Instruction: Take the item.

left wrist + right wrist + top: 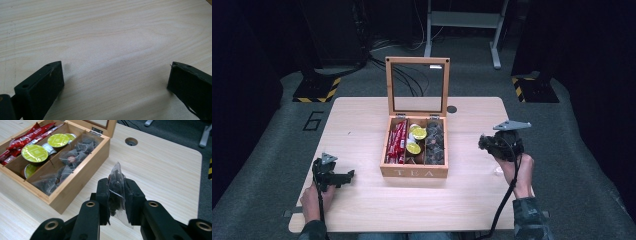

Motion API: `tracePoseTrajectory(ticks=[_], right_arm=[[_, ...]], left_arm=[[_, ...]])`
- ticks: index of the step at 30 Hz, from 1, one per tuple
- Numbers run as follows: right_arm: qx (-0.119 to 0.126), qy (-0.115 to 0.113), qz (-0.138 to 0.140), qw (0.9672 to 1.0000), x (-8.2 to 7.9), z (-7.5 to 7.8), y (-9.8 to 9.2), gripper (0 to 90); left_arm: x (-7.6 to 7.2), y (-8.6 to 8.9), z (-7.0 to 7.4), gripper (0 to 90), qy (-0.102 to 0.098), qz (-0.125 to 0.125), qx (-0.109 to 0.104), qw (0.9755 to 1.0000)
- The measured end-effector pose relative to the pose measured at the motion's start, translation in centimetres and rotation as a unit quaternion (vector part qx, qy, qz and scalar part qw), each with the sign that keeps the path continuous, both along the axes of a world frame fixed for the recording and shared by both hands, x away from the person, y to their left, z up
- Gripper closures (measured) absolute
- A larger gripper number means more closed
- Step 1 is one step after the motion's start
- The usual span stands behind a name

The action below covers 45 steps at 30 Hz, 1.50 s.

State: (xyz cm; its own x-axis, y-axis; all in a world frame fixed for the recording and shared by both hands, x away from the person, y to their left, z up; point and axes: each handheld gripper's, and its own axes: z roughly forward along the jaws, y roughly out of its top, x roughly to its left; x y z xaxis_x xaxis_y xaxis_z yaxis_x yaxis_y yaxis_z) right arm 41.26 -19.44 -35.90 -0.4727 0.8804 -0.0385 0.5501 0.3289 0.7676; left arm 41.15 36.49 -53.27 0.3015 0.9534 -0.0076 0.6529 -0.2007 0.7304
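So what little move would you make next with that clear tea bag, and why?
Probably carry the right gripper toward the bare wooden table beside the open wooden tea box and lower it there: its jaws already pinch the clear pyramid tea bag, outside the box.

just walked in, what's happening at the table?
A person holds a claw in each hand at a wooden table. An open tea box sits mid-table with red sachets, green-lidded capsules and clear tea pouches in its three compartments. The right claw is shut on a clear tea pouch, held above the table beside the box. The left claw is open over bare tabletop, holding nothing.
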Motion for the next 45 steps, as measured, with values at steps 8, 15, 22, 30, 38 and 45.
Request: tracePoseTrajectory(ticks=[8,15,22,30,38,45], right_arm=[[-0.009,0.001,-0.015,0.9998,0.0,-0.1,-1.2,75.3],[-0.015,0.006,-0.030,0.9994,-0.1,-0.2,-2.6,75.3],[-0.019,0.022,-0.049,0.9984,-0.1,-0.8,-3.8,75.3],[-0.028,0.033,-0.064,0.9970,-0.1,-1.7,-4.7,75.3],[-0.037,0.056,-0.076,0.9948,-0.1,-2.7,-5.4,75.3],[-0.044,0.066,-0.084,0.9933,-0.2,-3.4,-5.6,75.3]], left_arm=[[0.0,0.0,0.0,0.2,0.000,0.000,0.000,1.0000],[0.0,0.0,0.0,0.2,0.000,0.000,0.000,1.0000],[0.0,0.0,0.0,0.2,0.000,0.000,0.000,1.0000],[0.0,0.0,0.0,0.2,0.000,0.000,0.000,1.0000],[0.0,0.0,0.0,0.2,0.000,0.000,0.000,1.0000],[0.0,0.0,0.0,0.2,0.000,0.000,0.000,1.0000]])
